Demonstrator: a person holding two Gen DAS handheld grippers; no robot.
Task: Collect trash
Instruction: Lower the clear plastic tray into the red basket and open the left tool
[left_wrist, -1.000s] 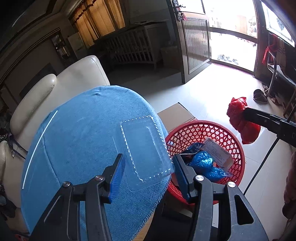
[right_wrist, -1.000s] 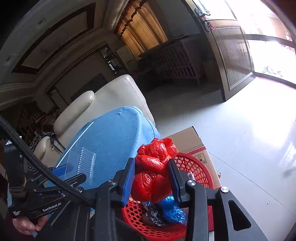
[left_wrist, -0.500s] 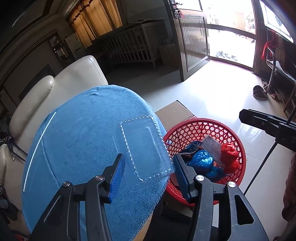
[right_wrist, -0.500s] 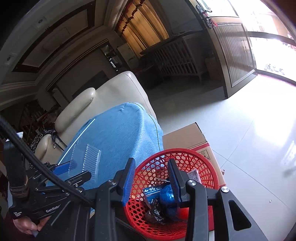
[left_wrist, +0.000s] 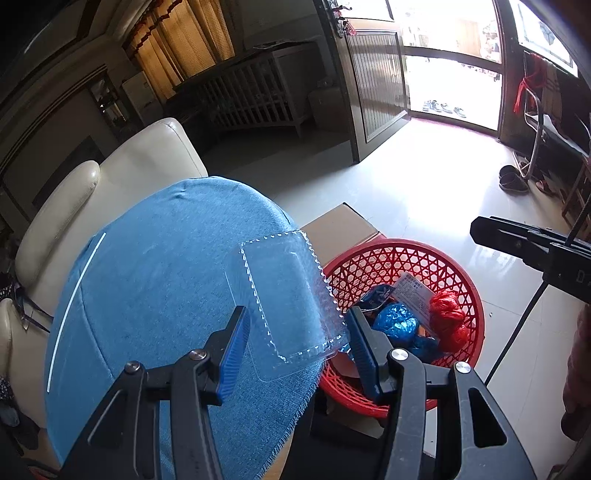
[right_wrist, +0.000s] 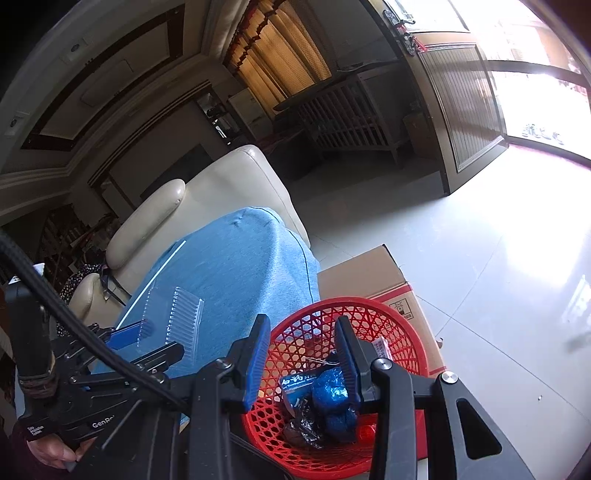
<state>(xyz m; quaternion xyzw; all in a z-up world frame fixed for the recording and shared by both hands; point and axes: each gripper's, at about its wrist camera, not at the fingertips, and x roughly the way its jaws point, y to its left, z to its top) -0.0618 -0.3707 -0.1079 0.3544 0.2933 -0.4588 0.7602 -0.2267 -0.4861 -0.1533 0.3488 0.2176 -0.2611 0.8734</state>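
- Left gripper (left_wrist: 297, 334): black frame, ribbed blue pads. A clear tray (left_wrist: 290, 295) is sitting between the fingers, but whether the pads are pressing on its sides cannot be told. From the right wrist view the tray (right_wrist: 177, 321) is standing upright at the left gripper (right_wrist: 147, 338), its ribbed wall catching light.
- Tray: thin see-through plastic, rectangular, with a crimped, scalloped rim and a flat outer flange. It is hanging over the near edge of the cloth (left_wrist: 162, 288), just beside the basket (left_wrist: 399, 254).
- Right gripper (right_wrist: 301, 354): same black frame and blue ribbed pads. The fingers are standing partly apart with nothing between them, hovering over the basket (right_wrist: 317, 317).
- Basket: round red plastic, open lattice weave. Trash is lying in it: a crumpled red bag (left_wrist: 448, 319), a crinkled glossy blue bag (left_wrist: 397, 321), a flat printed card (left_wrist: 415, 295) and a dark, shiny wrapper (right_wrist: 303, 424).
- Cloth: blue denim-like weave with a frayed hem, covering a rounded table top. A thin white stick (left_wrist: 75, 302) is lying along its left side.
- Box (left_wrist: 341, 230): brown cardboard, on the floor, touching the basket's far side.
- Armchair (left_wrist: 110, 173): smooth cream leather, padded, behind the table.
- Floor (left_wrist: 424, 177): pale glossy tiles, glaring near the open doorway.
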